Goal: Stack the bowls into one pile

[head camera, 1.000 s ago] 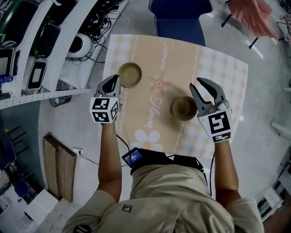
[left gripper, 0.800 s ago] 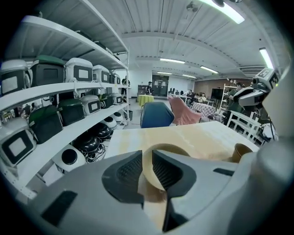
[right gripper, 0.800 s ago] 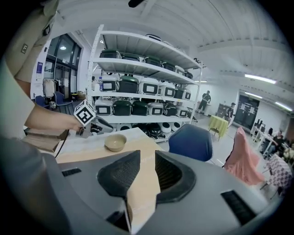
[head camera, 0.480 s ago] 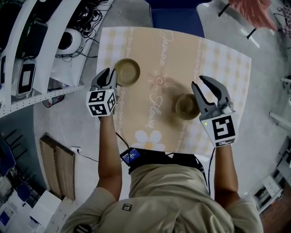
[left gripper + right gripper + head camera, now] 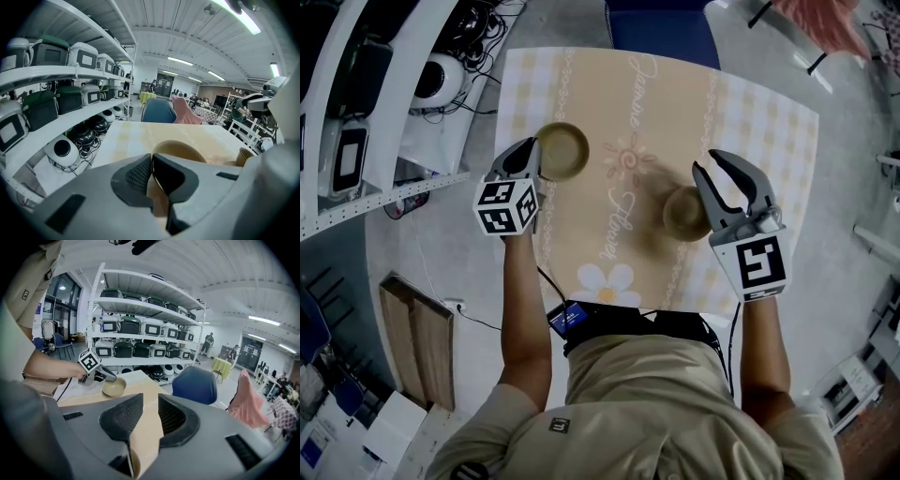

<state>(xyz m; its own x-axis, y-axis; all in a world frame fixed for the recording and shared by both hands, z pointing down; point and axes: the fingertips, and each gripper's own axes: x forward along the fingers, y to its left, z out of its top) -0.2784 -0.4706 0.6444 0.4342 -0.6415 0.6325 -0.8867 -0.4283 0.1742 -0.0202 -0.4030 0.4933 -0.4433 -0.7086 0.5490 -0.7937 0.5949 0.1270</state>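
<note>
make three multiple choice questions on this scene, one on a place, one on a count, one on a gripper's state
1. Where does the blue chair stand?
A. at the far edge of the table
B. on top of the table
C. under the shelves

2. How many bowls are on the table?
A. one
B. two
C. four

3. What state is the left gripper in?
A. wide open over bare cloth
B. fingers shut on a bowl's rim
C. lying on the floor

Answers:
1 A: the head view shows the chair just past the table's far edge.
2 B: only the left bowl and the right bowl are there.
3 B: the left gripper view shows the left bowl's rim pinched between the fingers.
</note>
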